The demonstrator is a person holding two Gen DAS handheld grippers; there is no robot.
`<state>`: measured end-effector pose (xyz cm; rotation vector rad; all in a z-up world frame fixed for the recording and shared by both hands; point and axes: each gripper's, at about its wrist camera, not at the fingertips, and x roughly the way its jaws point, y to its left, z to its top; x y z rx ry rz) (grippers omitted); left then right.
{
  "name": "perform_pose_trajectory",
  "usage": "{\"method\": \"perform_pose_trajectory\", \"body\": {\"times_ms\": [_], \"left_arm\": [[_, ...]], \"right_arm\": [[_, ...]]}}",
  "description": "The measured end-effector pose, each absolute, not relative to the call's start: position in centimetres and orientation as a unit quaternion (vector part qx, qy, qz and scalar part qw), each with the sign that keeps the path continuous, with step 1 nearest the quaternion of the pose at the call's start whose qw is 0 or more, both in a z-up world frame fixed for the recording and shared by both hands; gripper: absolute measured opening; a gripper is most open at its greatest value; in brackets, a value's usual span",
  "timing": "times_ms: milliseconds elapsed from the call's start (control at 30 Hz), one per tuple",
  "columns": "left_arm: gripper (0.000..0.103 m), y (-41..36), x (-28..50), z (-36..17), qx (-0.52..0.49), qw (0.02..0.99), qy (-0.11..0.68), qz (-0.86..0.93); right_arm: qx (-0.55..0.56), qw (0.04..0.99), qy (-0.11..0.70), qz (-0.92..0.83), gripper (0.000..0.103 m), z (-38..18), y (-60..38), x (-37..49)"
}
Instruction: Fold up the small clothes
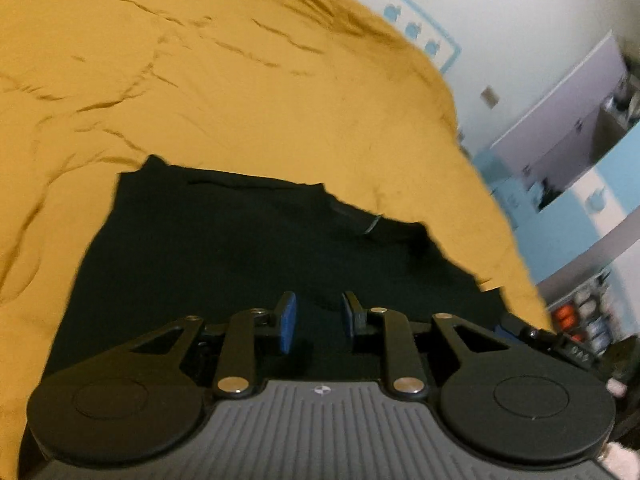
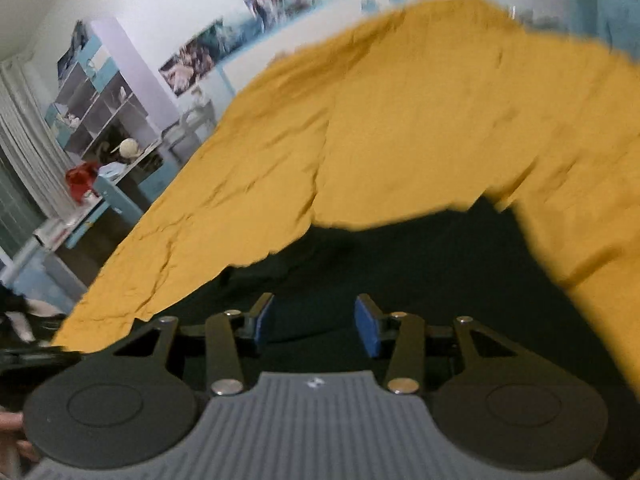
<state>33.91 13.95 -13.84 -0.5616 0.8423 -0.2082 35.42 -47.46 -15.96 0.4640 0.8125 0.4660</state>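
Garment [image 1: 248, 240], black, lies on a mustard bedspread [image 1: 200, 80]; both hand-held grippers, left [image 1: 316, 322] and right [image 2: 316, 324], are released above it. Only the right view shows shelves [image 2: 96, 104].

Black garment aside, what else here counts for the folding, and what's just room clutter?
In the job:
- black garment, spread on the mustard bedcover
- left hand-held gripper, open, nothing between its pads
- right hand-held gripper, open, nothing between its pads

Lying about:
- cubby shelf
- wall photos
- red item on blue desk
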Motion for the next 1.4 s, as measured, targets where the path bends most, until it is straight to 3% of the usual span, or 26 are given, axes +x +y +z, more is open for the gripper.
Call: {"method": "perform_pose_trajectory", "body": {"times_ms": [200, 533, 800, 833, 900, 1167, 1400], "left_arm": [[0.026, 15.4, 36.2, -16.3, -0.264, 0.866, 0.420, -0.064], [0.021, 18.8, 35.5, -16.4, -0.231, 0.881, 0.412, -0.021], [0.022, 17.8, 35.8, -14.6, -0.205, 0.887, 0.414, -0.014], [0.023, 17.6, 35.5, -14.0, -0.200, 0.891, 0.407, -0.013], [0.023, 17.1, 34.6, -12.4, -0.191, 0.899, 0.392, -0.020], [0.033, 15.3, 29.6, -8.5, -0.187, 0.911, 0.364, -0.058], [0.042, 14.1, 26.1, -9.9, -0.173, 0.898, 0.400, -0.063]], "right_arm": [[0.229, 0.860, 0.415, 0.190, 0.040, -19.8, -47.5, 37.6], [0.253, 0.881, 0.389, 0.088, 0.039, -20.3, -55.4, 38.3], [0.220, 0.888, 0.399, 0.070, 0.039, -19.9, -54.1, 38.2], [0.227, 0.887, 0.397, 0.060, 0.040, -19.4, -54.4, 37.9], [0.255, 0.891, 0.370, 0.062, 0.053, -17.9, -54.0, 36.9], [0.243, 0.891, 0.342, 0.174, 0.060, -12.6, -44.9, 37.1], [0.211, 0.885, 0.368, 0.191, 0.062, -14.7, -34.8, 41.1]]}}
